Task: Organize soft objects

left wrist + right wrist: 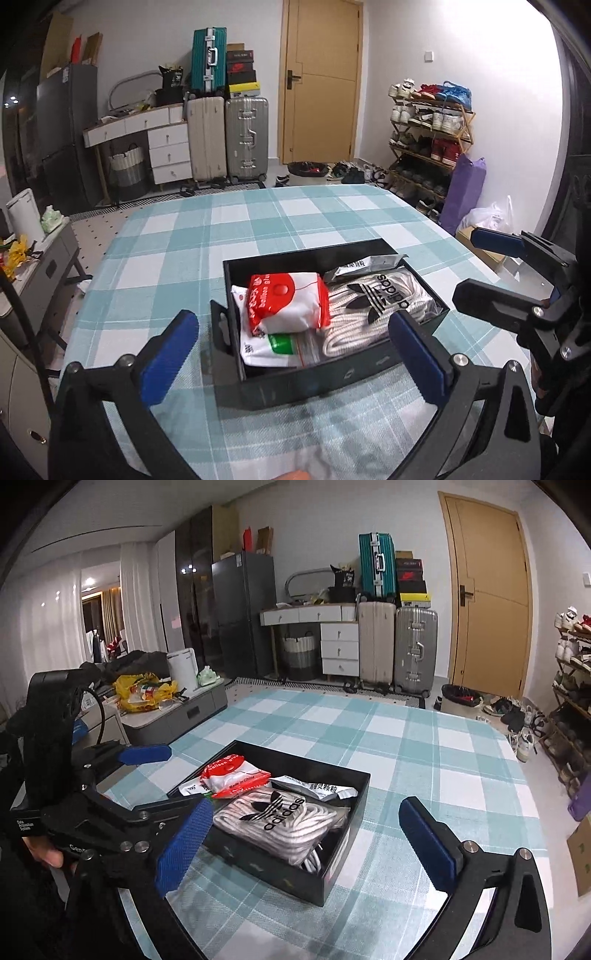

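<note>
A black open box (303, 384) sits on the checked tablecloth. Inside it lie a red-and-white packet (291, 302), a white-and-green packet (273, 349), a clear Adidas bag of white cord (369, 310) and a grey sachet (354, 267). My left gripper (292, 318) hangs open in front of the box, one blue pad on each side, touching nothing. My right gripper (306, 805) is open too, just short of the box's (273, 871) near corner, over the Adidas bag (280, 816). In the left wrist view the right gripper (467, 263) stands right of the box.
The checked table (258, 221) stretches beyond the box. Past it stand suitcases (225, 136), a white drawer unit (166, 151), a wooden door (321, 81) and a shoe rack (428, 133). A low grey cabinet (177, 709) with a yellow bag stands left of the table.
</note>
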`<state>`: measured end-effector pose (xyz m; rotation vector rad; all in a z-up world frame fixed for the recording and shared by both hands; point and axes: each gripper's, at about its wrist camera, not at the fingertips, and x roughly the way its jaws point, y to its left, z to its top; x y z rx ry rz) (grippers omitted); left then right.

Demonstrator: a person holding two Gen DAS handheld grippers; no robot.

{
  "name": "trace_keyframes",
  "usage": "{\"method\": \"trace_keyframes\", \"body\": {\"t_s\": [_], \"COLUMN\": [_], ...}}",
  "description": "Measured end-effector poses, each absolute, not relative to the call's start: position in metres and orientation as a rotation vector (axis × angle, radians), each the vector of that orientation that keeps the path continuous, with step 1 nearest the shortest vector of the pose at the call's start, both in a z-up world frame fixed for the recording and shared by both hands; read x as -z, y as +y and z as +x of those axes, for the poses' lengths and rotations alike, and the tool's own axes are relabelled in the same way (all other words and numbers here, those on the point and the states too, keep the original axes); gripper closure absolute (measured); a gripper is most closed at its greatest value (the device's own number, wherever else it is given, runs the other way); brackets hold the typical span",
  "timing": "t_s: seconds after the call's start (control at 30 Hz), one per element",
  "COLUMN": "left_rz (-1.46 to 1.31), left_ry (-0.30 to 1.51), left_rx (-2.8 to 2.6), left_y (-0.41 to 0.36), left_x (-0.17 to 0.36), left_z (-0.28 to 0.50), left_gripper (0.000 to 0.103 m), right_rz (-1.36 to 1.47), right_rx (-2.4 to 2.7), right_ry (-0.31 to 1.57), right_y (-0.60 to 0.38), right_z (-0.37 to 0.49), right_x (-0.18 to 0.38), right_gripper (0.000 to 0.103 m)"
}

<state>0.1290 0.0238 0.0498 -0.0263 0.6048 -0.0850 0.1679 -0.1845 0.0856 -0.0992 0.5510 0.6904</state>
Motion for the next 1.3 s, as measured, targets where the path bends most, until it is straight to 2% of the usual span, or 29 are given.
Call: {"method": "trace_keyframes", "body": {"t_s": [0.43, 1.3], "left_rz": [-0.008, -0.036], "left_ry": [0.527, 0.470], "left_rx": [0.007, -0.073], "left_y": [0.025, 0.038], "left_x": [-0.039, -0.021], "left_z": [0.104, 0.103], "left_gripper": [0.000, 0.000], "right_rz": [-0.062, -0.069], "right_rx": [-0.682, -0.668], "right_ry": [0.460, 0.448], "right_y": [-0.193, -0.191], "right_z": [0.147, 0.141], "right_x": [-0.078, -0.055], "right_gripper": [0.001, 0.001]}}
